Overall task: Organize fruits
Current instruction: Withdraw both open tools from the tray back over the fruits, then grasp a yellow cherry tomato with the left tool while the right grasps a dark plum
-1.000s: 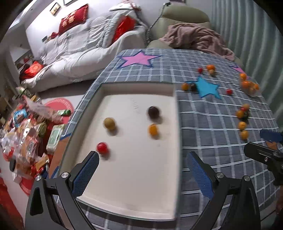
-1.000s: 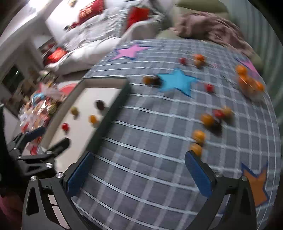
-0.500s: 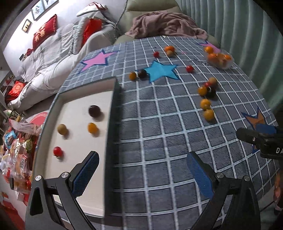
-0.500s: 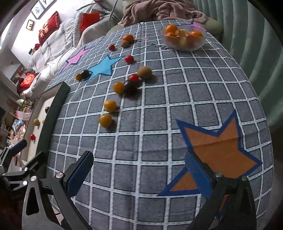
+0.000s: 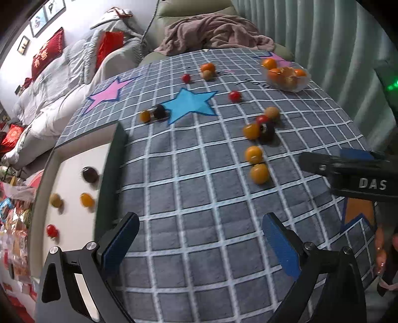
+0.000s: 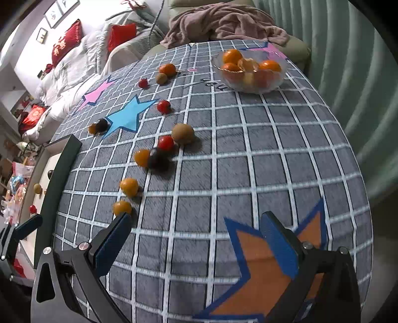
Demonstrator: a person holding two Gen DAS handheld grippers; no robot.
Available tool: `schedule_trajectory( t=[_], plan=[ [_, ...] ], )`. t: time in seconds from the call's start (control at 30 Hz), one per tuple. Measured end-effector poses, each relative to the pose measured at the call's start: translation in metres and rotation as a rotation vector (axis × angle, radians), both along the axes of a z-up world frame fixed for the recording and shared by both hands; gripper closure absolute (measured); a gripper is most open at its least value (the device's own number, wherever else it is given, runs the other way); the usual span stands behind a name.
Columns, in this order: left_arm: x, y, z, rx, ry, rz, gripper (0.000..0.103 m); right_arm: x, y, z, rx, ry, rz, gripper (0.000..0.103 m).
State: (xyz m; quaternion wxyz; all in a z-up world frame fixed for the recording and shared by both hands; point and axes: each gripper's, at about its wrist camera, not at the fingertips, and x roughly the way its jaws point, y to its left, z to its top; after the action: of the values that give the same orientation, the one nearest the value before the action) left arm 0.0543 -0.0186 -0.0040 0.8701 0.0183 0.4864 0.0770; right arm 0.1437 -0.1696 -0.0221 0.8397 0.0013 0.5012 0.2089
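Small fruits lie scattered on a grey checked tablecloth [image 5: 199, 198]. A white tray [image 5: 72, 174] at the left holds a dark fruit [image 5: 90, 174], an orange one [image 5: 87, 200], a tan one [image 5: 55, 200] and a red one [image 5: 52, 230]. Two yellow-orange fruits [image 6: 129, 186] [image 6: 122, 207] lie just ahead of my right gripper's left finger. Beyond them sits a cluster: orange, dark [image 6: 158, 160], red [image 6: 165, 143] and tan [image 6: 183, 134]. My left gripper [image 5: 199, 246] is open and empty over the cloth beside the tray. My right gripper [image 6: 196, 246] is open and empty over the orange star [image 6: 261, 270].
A clear bowl [image 6: 250, 70] of oranges stands at the far right of the table. More fruits lie around the blue star [image 6: 126, 116]. A sofa with bedding and a pink blanket [image 6: 223, 22] lies behind. Curtains hang to the right; snack packets clutter the floor at left.
Both grippers have swung right, away from the tray and over the cloth. The tray went from centre to the left edge of the left wrist view. Both stay open.
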Motion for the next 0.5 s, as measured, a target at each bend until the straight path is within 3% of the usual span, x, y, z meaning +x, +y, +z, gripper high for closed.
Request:
schedule_trajectory(
  t=[0.17,0.37,0.4,0.47,0.5],
  plan=[
    [0.016,-0.012,-0.007,-0.012,-0.001,-0.010,0.003,0.010,0.003,-0.002,-0.054,-0.044,0.034,0.000],
    [0.035,-0.026,-0.016,-0.015,-0.008,-0.018,0.004,0.016,-0.002,-0.003,-0.010,-0.052,0.075,0.001],
    [0.037,-0.027,-0.017,-0.014,-0.009,-0.020,0.007,0.017,-0.002,-0.003,-0.004,-0.052,0.077,0.001],
    [0.045,-0.031,-0.023,-0.005,0.009,-0.028,0.023,0.020,-0.002,-0.003,0.012,-0.045,0.075,0.002],
    [0.048,-0.032,-0.026,-0.007,0.020,-0.027,0.023,0.022,-0.003,-0.004,0.030,-0.035,0.074,0.002]
  ],
)
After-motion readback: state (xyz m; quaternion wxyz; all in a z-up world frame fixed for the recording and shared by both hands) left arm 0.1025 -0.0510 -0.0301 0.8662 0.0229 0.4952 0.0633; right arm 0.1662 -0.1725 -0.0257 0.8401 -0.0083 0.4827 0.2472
